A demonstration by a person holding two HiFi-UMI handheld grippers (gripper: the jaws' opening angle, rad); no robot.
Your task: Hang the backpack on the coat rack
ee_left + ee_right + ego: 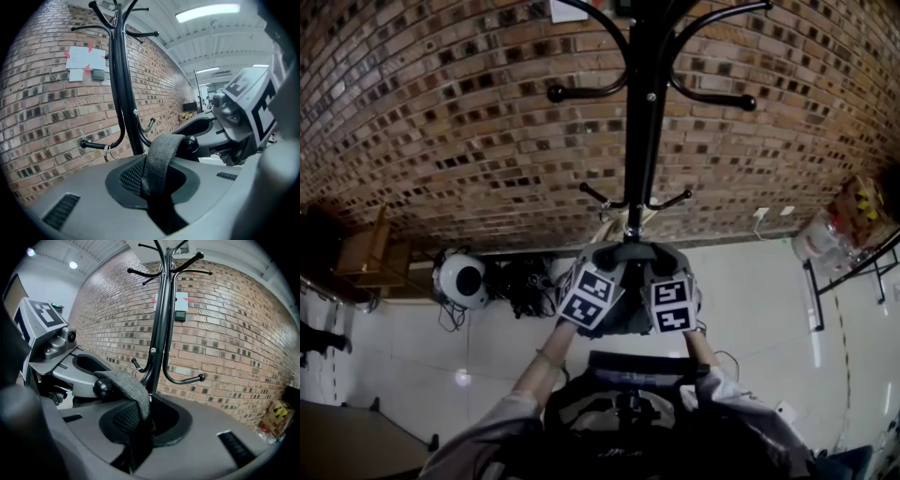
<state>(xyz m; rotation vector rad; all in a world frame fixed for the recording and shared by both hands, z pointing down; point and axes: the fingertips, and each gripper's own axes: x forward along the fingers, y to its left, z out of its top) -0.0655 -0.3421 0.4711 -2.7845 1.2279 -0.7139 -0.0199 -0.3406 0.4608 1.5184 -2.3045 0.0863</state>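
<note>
At one coat rack — left gripper, right gripper clamp one backpack strap.

Indoor light is flat and fairly dim. Up and ahead of the left gripper, a long white ceiling strip lamp burns out to pure glare. A small round ceiling lamp flares high to the left of the right gripper. The grey woven strap pinched in both sets of jaws looks soft, while the red-brown brick wall beyond is sharper. Fisheye bending curves the brick courses, and both gripper views darken to black at their corners.
</note>
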